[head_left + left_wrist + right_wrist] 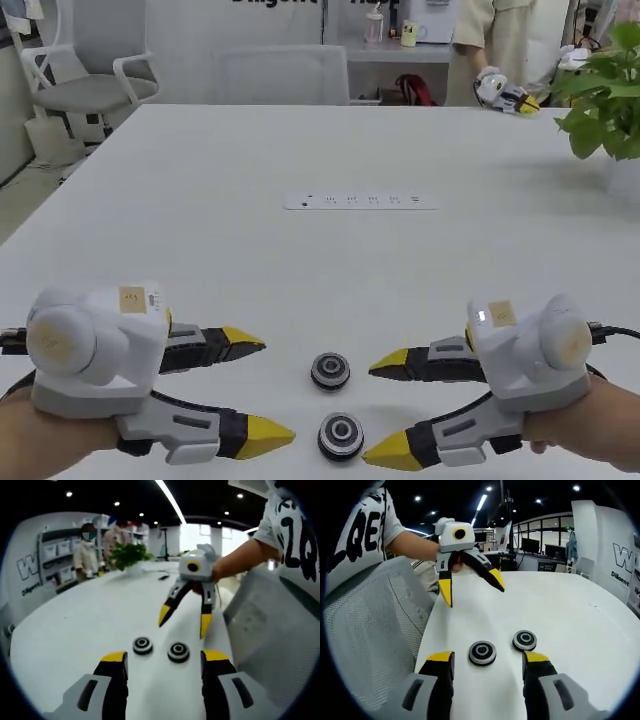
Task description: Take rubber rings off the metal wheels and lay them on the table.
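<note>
- Table: white worktop. A white power strip lies flat on it and is taken as the reference for all positions.
- Far wheel: a metal wheel lying flat, hub up, on the person's side of the power strip. It is well apart from the strip and roughly in line with its middle.
- Near wheel: a second metal wheel, also flat. It lies farther from the power strip on the same line, close to the far wheel with a small gap between them.
- Rubber rings: a dark band sits around the rim of each wheel. Both are seated on their wheels.
- Left gripper: on the person's side of the power strip, below its left end. Its jaws are spread wide, the yellow tips point toward the wheels, and nothing is between them.
- Right gripper: on the person's side of the power strip, below its right end. Its jaws are likewise spread and hold nothing, with the tips just short of the wheels.
- Potted plant: beyond the power strip, off its right end, at the table edge.
</note>
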Available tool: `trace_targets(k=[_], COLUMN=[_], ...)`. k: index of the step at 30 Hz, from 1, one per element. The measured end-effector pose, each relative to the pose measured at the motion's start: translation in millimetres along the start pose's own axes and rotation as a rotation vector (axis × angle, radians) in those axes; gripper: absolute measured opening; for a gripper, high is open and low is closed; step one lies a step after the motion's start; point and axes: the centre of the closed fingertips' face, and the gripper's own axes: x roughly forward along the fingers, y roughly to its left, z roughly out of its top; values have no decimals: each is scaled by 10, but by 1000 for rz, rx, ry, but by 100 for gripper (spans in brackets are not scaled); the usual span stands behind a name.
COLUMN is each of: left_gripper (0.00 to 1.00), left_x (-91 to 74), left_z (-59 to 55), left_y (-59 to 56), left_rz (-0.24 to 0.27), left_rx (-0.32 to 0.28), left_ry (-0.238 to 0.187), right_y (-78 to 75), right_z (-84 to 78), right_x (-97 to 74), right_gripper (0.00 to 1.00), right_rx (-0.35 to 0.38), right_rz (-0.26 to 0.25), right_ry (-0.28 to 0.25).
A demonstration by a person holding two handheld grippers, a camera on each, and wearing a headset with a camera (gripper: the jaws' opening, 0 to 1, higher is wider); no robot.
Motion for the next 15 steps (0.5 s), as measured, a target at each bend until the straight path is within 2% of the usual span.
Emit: trace_targets(k=[9,15], left_gripper=[54,51], left_x=[121,199], left_z=[-83,-89], left_y=[-29,-55], left_rz=[-36,-54], left_rx=[-6,-14], left_ry=[18,21], right_y=[-7,15], right_z=[-66,-96], right_x=[35,66], right_gripper=[46,43], right_rx=[14,13], right_rz=[14,26], right_ry=[11,17])
